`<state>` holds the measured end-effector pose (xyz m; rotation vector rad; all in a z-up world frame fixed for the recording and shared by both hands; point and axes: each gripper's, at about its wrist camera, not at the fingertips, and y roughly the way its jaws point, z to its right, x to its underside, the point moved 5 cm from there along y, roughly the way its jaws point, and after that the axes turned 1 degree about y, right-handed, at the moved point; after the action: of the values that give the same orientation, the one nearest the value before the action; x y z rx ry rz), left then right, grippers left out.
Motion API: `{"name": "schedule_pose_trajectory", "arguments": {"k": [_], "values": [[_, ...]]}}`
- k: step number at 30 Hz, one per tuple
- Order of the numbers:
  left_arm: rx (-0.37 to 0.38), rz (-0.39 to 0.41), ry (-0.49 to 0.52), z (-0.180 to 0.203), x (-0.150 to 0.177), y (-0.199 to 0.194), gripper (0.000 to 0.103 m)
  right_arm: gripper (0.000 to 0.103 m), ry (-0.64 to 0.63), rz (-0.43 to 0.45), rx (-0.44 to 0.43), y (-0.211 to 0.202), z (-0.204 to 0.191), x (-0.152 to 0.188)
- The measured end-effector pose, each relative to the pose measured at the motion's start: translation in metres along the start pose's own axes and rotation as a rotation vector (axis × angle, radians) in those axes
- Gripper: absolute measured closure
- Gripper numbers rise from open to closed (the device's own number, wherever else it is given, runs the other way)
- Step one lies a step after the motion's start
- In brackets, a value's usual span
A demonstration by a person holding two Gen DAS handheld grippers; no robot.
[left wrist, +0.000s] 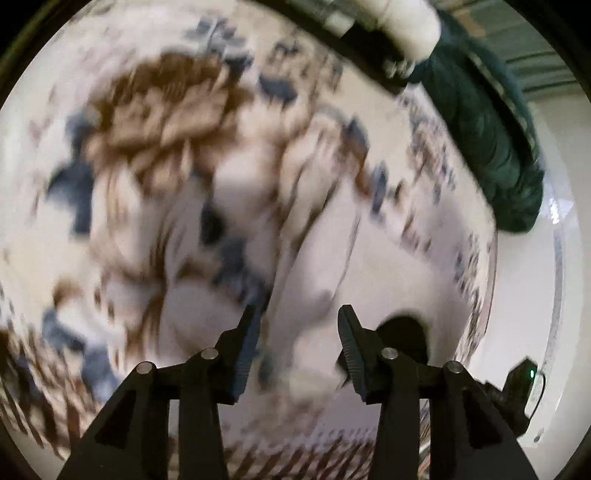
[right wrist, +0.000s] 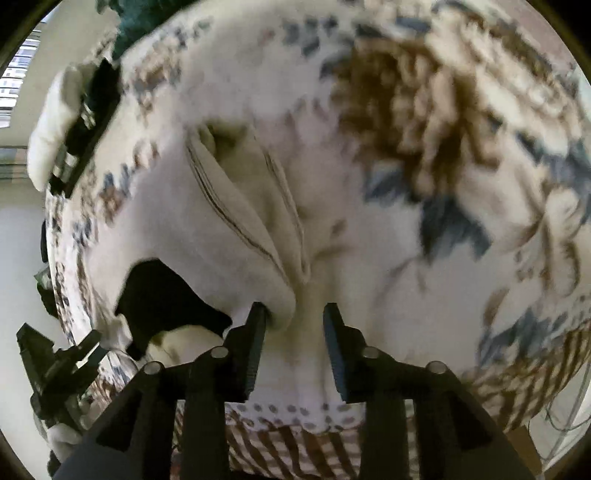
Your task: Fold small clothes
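A small white garment (right wrist: 236, 221) lies bunched on a flowered cloth (right wrist: 424, 122), its stitched hems running toward my right gripper (right wrist: 295, 314). The right gripper's jaws stand apart, with a fold of the white garment between and under them. In the left wrist view the picture is blurred; my left gripper (left wrist: 297, 314) has its jaws apart over the white garment (left wrist: 314, 258), and whether they touch it is unclear. The left gripper also shows at the lower left of the right wrist view (right wrist: 55, 362).
A black piece of cloth (right wrist: 162, 295) lies left of the white garment. A dark green garment (left wrist: 491, 147) and a white-gloved hand (left wrist: 402, 22) are at the table's far side. The flowered cloth's striped border (right wrist: 295, 450) hangs at the near edge.
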<state>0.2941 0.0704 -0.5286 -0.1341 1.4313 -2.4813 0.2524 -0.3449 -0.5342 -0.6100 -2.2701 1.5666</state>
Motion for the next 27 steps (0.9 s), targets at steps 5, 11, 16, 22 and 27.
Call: {"name": "schedule_pose_trajectory", "arguments": {"k": [5,11,16,22,27], "values": [[0.008,0.028,0.035,0.02,-0.061,0.032,0.062,0.061,0.049,0.107,-0.131,-0.016,-0.02,-0.049],[-0.077,0.008,0.111,0.022,-0.084,0.08,0.09,0.063,0.099,0.056,-0.166,0.033,-0.046,-0.094],[-0.131,0.01,0.136,0.004,-0.085,0.08,0.09,0.094,0.103,0.094,-0.095,0.044,-0.045,-0.104],[-0.125,0.025,0.117,-0.003,-0.086,0.065,0.088,0.094,0.092,0.083,-0.064,0.049,-0.042,-0.105],[0.098,0.059,0.048,-0.008,-0.069,0.039,0.034,0.05,0.046,0.058,-0.149,0.027,-0.038,-0.102]]}}
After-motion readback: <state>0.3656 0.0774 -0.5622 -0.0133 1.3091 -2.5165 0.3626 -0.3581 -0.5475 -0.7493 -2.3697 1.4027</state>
